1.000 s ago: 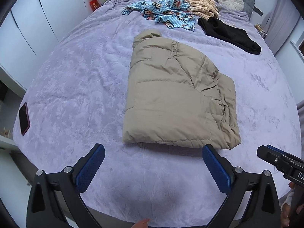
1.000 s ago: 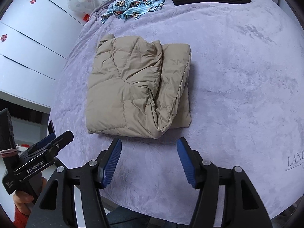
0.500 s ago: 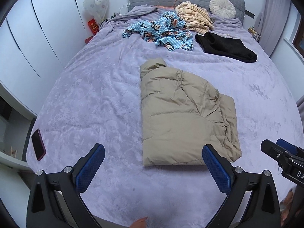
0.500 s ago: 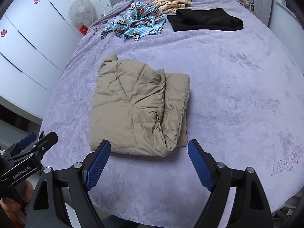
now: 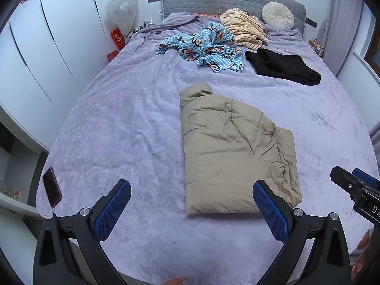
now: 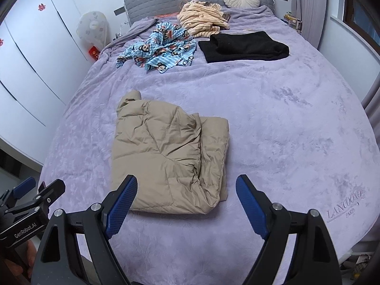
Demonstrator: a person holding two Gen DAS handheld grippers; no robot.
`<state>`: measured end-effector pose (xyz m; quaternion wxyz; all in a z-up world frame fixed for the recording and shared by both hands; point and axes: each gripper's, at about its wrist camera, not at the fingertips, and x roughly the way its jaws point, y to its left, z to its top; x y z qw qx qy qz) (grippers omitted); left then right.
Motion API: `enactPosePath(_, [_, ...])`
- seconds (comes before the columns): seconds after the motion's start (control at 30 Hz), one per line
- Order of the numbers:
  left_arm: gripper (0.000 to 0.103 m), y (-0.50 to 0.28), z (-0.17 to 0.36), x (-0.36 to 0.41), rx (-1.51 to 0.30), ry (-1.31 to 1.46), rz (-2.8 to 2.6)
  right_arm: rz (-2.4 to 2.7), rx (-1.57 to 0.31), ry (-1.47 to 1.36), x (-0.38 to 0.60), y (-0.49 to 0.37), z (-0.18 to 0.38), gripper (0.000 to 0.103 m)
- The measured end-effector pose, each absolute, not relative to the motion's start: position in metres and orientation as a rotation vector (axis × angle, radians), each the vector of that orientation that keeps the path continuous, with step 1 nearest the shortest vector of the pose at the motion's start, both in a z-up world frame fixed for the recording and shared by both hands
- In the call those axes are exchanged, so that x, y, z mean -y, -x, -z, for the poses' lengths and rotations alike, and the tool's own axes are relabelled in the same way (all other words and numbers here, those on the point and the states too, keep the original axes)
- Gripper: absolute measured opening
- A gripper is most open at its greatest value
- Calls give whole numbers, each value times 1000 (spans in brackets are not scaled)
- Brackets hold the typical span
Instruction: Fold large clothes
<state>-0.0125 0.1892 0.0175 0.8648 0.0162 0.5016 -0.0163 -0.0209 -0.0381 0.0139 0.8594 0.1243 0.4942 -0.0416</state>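
A tan puffer jacket (image 5: 235, 152) lies folded into a rough rectangle on the purple bed cover (image 5: 133, 128), near the foot end. It also shows in the right wrist view (image 6: 171, 156). My left gripper (image 5: 190, 204) is open and empty, held back above the bed's foot edge, left of the jacket's near edge. My right gripper (image 6: 186, 201) is open and empty, above the jacket's near edge. Each gripper shows at the edge of the other's view.
A blue monkey-print garment (image 5: 204, 45), a cream striped garment (image 5: 244, 28) and a black folded garment (image 5: 282, 65) lie near the headboard. A round cushion (image 5: 277, 15) leans there. A phone (image 5: 51, 187) lies at the bed's left corner. White wardrobes (image 5: 47, 47) stand left.
Both grippers have pulled back and up from the jacket, so more of the bed and headboard shows. The right gripper's jaws have opened wider. The jacket has not moved.
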Motion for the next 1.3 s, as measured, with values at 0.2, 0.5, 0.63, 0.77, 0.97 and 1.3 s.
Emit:
enactPosePath(0.2, [103,13,-19,-190,-1049,-31,35,86,-1039,-267,37,23,-15,87])
enactPosePath(0.5, [103,13,-21,-189,-1043,-31,34,85,-1040,-266,37,25,-16,87])
enactPosePath(0.63, [103,14,-22,-189,-1042,-28,31,88,-1040,-267,36,26,-16,87])
enactPosePath(0.77, [103,13,-23,-189,-1044,-25,27,87,-1042,-267,34,27,-16,87])
enactPosePath(0.97, [103,14,-23,-190,-1044,-22,25,83,-1045,-265,33,29,-16,87])
enactPosePath(1.3, [103,17,-24,-191,-1039,-17,15,83,-1045,-266,32,30,-17,87])
